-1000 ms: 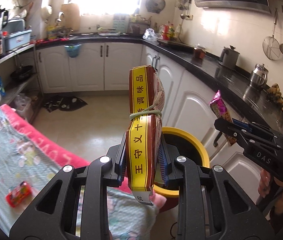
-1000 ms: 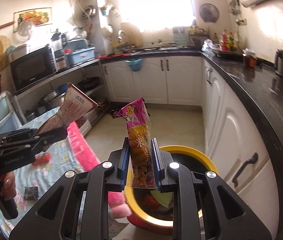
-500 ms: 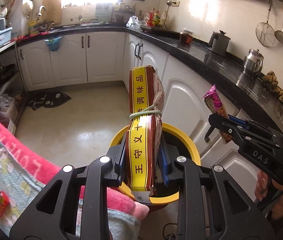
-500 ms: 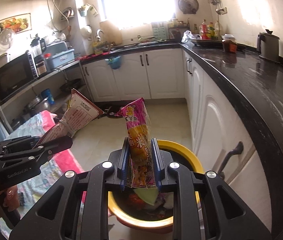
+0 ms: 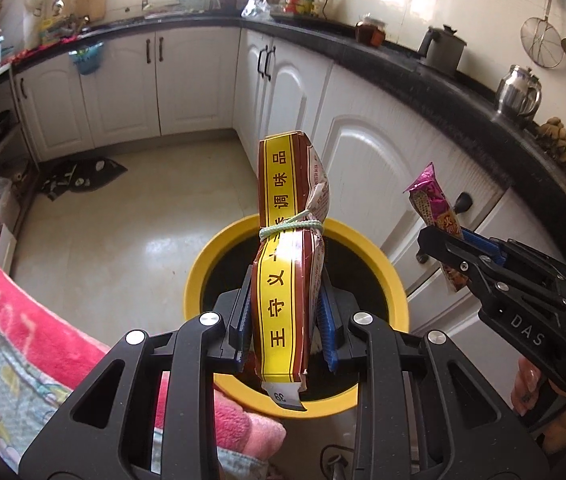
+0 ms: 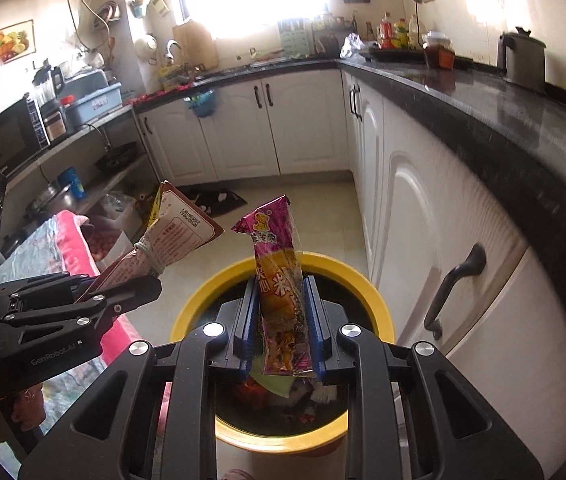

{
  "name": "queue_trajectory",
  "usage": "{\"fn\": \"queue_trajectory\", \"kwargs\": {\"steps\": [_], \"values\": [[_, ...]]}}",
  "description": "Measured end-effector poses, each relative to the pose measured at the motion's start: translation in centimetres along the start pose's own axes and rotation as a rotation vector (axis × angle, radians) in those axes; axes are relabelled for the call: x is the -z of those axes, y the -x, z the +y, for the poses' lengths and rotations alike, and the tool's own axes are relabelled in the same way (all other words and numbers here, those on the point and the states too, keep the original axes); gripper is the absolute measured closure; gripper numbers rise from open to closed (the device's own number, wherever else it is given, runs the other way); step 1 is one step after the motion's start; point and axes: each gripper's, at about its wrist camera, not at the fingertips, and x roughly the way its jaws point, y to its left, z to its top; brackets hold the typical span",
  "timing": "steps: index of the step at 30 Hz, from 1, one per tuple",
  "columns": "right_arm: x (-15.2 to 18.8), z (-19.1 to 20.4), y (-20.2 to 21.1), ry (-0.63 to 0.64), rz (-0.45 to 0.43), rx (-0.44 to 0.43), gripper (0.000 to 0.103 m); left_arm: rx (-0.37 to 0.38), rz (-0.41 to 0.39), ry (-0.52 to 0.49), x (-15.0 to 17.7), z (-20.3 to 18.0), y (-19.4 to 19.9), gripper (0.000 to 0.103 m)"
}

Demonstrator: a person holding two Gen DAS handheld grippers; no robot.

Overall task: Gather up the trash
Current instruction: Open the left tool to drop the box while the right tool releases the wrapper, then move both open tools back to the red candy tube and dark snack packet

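The left gripper (image 5: 286,320) clamps a brown and yellow seasoning packet tied with a pale string (image 5: 289,248); the packet stands upright between the blue pads, directly above the round yellow-rimmed trash bin (image 5: 193,280). The right gripper (image 6: 279,338) pinches a pink and orange snack wrapper (image 6: 279,280), also upright, over the same bin (image 6: 187,316), where other rubbish (image 6: 283,392) lies inside. The two grippers are near each other, side by side.
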Motion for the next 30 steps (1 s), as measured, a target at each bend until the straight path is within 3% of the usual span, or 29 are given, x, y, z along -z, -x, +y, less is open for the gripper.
{"fn": "queue_trajectory", "kwargs": {"steps": [12, 15, 18, 21, 30], "values": [[2.2, -1.1, -5.3, -0.004, 0.123, 0.013, 0.077, 0.005, 0.072, 0.054, 1.4, 1.5, -4.2, 0.081], [2.4, -1.6, -5.9, -0.025, 0.133, 0.025, 0.066, -0.02, 0.077, 0.084, 1.7, 2.6, -4.2, 0.058], [2.8, -1.9, -6.0, -0.04, 0.139, 0.027, 0.06, -0.04, 0.064, 0.115, 1.9, 3.9, -3.3, 0.054], [3.0, -1.2, -5.9, -0.029, 0.141, 0.013, 0.059, -0.07, 0.035, 0.147, 2.2, 5.9, -1.4, 0.043], [3.0, 5.7, -3.7, 0.088, 0.121, -0.13, 0.055, -0.199, -0.059, 0.203, 3.9, 11.0, 5.4, 0.024]]}}
